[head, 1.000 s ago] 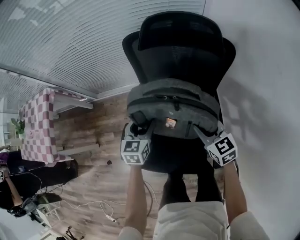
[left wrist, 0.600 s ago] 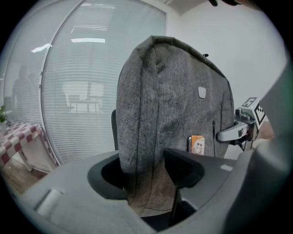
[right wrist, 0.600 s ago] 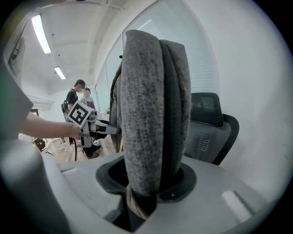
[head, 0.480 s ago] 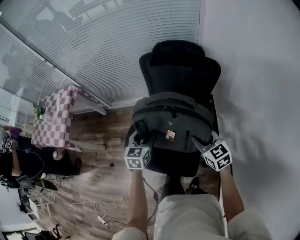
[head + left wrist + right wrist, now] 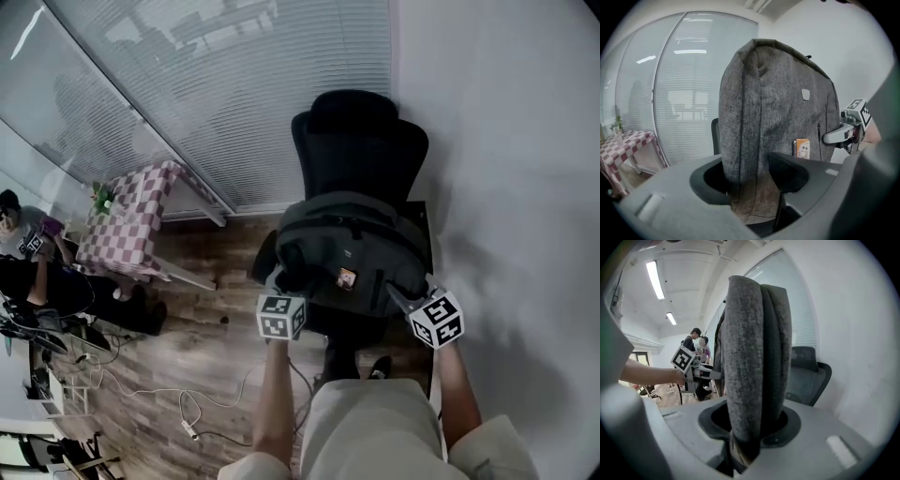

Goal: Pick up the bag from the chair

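A grey fabric backpack [image 5: 352, 246] with a small orange tag hangs in the air in front of the black office chair [image 5: 359, 141], held from both sides. My left gripper [image 5: 287, 281] is shut on the bag's left edge; its own view shows grey cloth [image 5: 759, 140] pinched between the jaws. My right gripper [image 5: 405, 292] is shut on the bag's right edge, where the thick folded side [image 5: 752, 376] fills the gap between its jaws. The chair's seat is mostly hidden under the bag.
A white wall [image 5: 506, 187] runs close on the right. Glass partitions with blinds [image 5: 234, 84] stand behind the chair. A checkered-cloth table [image 5: 127, 220] and a seated person [image 5: 19, 234] are at the left. Cables [image 5: 187, 412] trail over the wooden floor.
The bag has come up and away from the chair with both grippers holding it. The chair now looks smaller and farther off, and more of the room shows at the left.
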